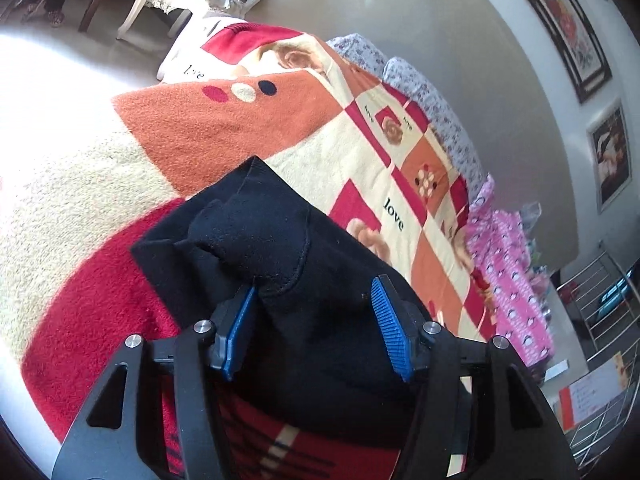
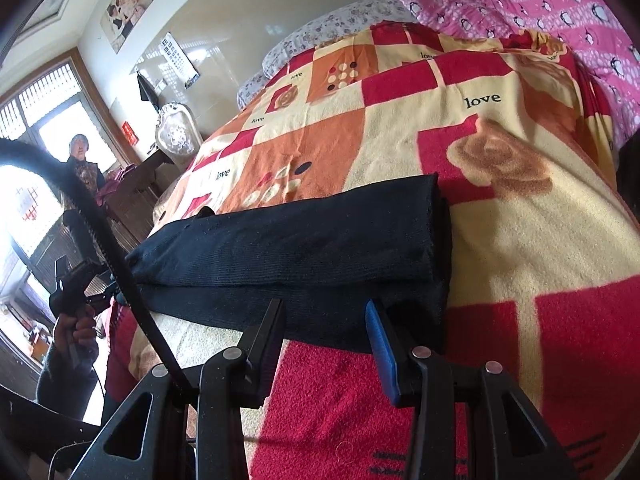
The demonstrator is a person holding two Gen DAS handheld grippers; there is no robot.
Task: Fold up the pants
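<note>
Pants (image 1: 256, 240) hide blanket (image 1: 208, 136); tool (image 1: 314, 300) agape

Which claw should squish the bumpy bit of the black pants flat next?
Probably the left claw. It is open right at the raised bump in the pants, with black cloth between its pads. The right claw, also open, sits at the flat folded edge, apart from the cloth.

Lighting, as I read it: daylight from window (image 2: 60, 136) far left, blown-out glare; fisheye edges bent, dark.
</note>
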